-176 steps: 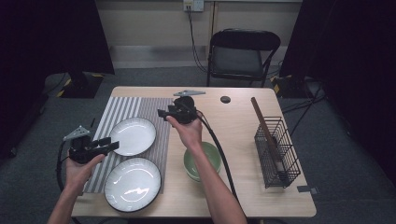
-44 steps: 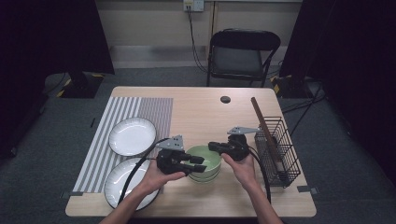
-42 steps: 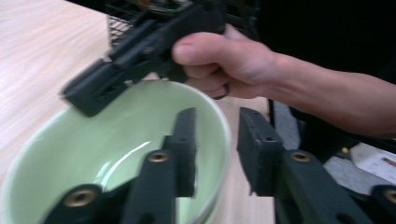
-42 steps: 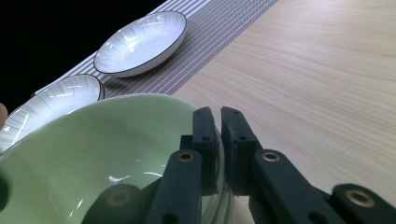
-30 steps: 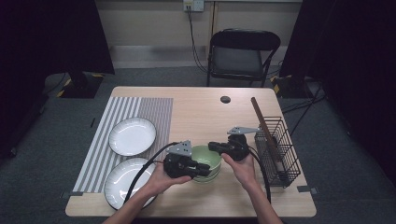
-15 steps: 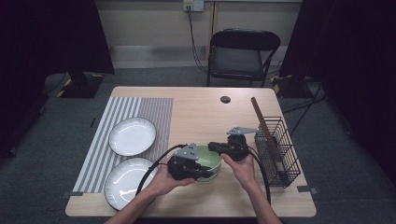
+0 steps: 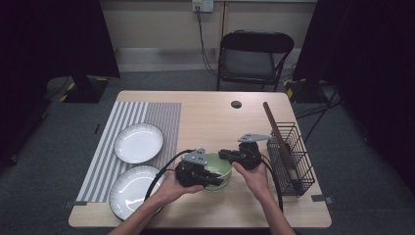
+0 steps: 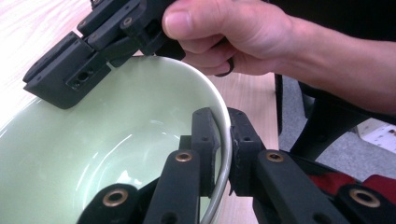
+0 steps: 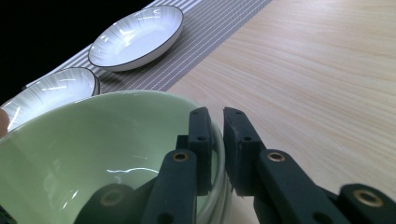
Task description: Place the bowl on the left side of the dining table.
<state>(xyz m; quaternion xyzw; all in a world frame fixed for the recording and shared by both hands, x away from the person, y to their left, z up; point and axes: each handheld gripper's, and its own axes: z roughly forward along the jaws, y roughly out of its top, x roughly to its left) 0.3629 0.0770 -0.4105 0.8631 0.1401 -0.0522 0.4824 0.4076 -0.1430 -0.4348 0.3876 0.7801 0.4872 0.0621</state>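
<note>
High view: your left gripper (image 7: 215, 178) and right gripper (image 7: 226, 155) each clamp the rim of the glossy pale-green bowl (image 7: 220, 166), seemingly stacked on another, near the table's (image 7: 210, 117) front edge.

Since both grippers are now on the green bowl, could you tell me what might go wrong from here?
Both the left gripper and the right gripper pinch only the thin rim of the green bowl, so the smooth glaze could slip. Uneven lifting might tilt it. The wire rack stands close on the right and could be knocked.
</note>
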